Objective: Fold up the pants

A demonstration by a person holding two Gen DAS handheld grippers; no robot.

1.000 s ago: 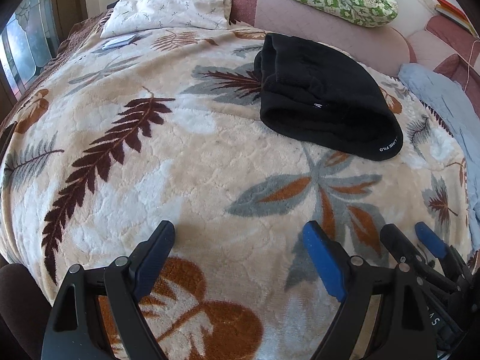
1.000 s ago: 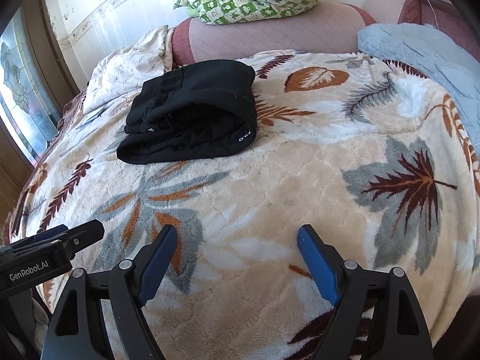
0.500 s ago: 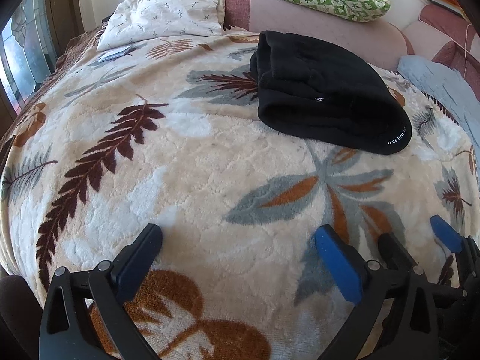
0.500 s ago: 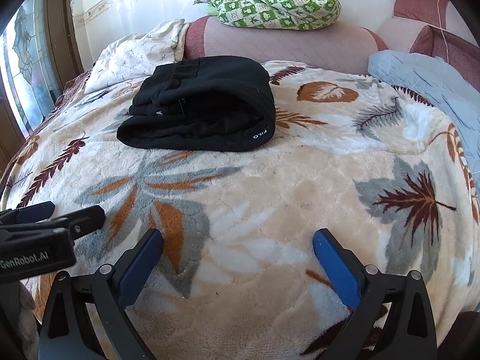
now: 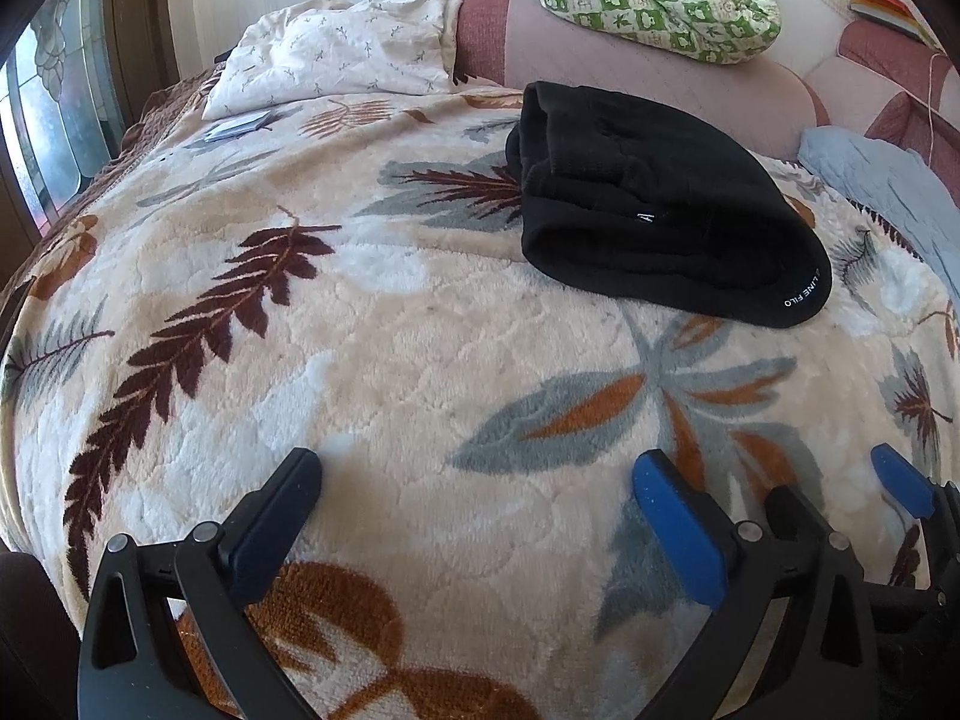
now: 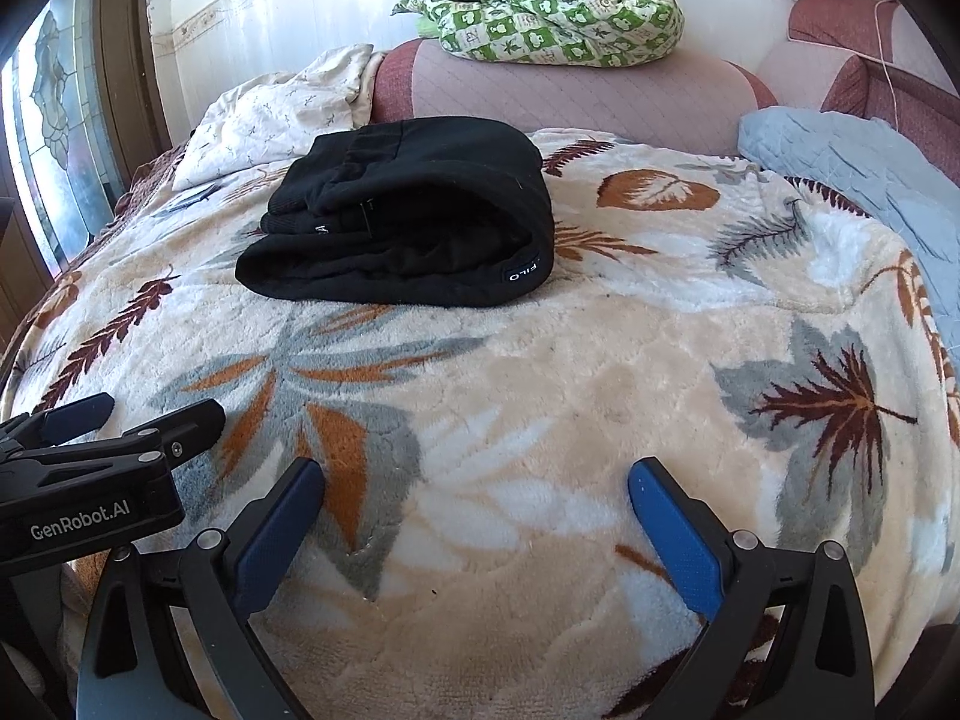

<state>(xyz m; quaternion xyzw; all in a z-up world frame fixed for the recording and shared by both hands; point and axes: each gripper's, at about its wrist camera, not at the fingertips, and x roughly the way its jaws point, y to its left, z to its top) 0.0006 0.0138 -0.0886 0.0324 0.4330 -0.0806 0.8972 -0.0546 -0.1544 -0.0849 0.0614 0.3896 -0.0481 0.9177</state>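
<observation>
The black pants (image 5: pixel 666 216) lie folded into a thick, compact bundle on the leaf-patterned blanket (image 5: pixel 420 324), toward the far side of the bed, close to the pink padded headboard (image 5: pixel 630 54). A small white label shows on the near rounded edge of the bundle, and the stacked layers are visible along its side in the right wrist view (image 6: pixel 408 222).

Both grippers hang over the near part of the blanket, well apart from the pants. The left gripper (image 5: pixel 477 486) has its jaws spread wide, with nothing but the fleece between them — no cloth is touched. The right gripper (image 6: pixel 477 492) stands the same way, fingers released and empty, pointing down toward the blanket. The two tools sit side by side: the right one shows at the right edge of the left view, and the left one, marked with white lettering, at the left edge of the right view.

Beyond the pants, a green-and-white checked quilt (image 6: pixel 540 0) is heaped on top of the headboard. A cream pillow (image 5: pixel 336 60) with a small twig print lies at the far left corner, and a pale blue quilted cover (image 6: pixel 852 174) runs along the right side — its edge resting on the blanket. A stained-glass window (image 6: pixel 54 138) fills the left wall.
</observation>
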